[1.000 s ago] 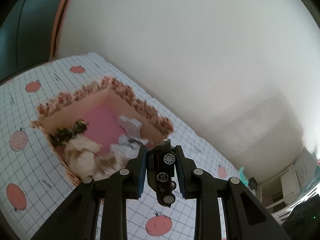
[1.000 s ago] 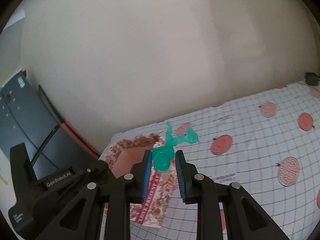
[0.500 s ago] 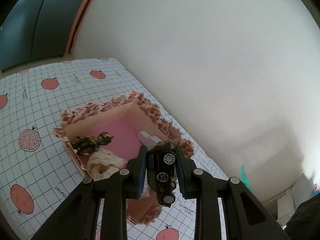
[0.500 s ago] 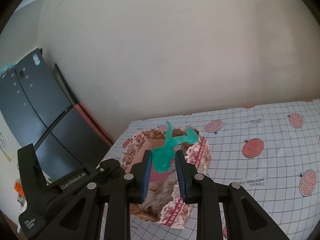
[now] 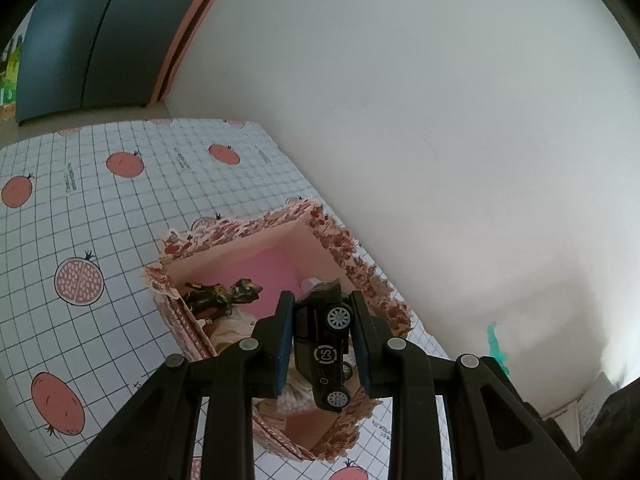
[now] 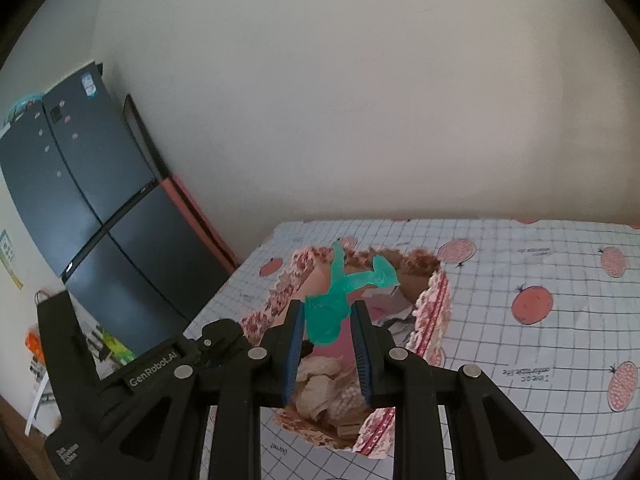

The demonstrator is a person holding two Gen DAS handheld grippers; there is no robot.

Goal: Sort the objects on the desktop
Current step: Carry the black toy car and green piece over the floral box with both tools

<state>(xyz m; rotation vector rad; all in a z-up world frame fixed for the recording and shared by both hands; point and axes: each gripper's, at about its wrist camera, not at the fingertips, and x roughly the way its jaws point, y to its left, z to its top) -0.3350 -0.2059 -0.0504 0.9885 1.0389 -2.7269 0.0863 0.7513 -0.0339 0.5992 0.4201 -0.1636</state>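
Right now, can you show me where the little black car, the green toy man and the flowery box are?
black car (image 5: 320, 344): left wrist view, on its door.
green toy man (image 6: 326, 314): right wrist view, on its body.
flowery box (image 6: 434, 300): right wrist view, on its right wall.

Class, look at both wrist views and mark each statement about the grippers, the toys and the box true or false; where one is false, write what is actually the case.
1. The left gripper holds a black toy car. True.
2. The right gripper is empty. False: it is shut on a green figure.
3. The floral box is empty. False: a dark toy animal and other things already lie in it.
4. The box stands on a grid-patterned cloth printed with red fruit. True.
5. The car rests on the cloth. False: it is clamped between the pads above the box.
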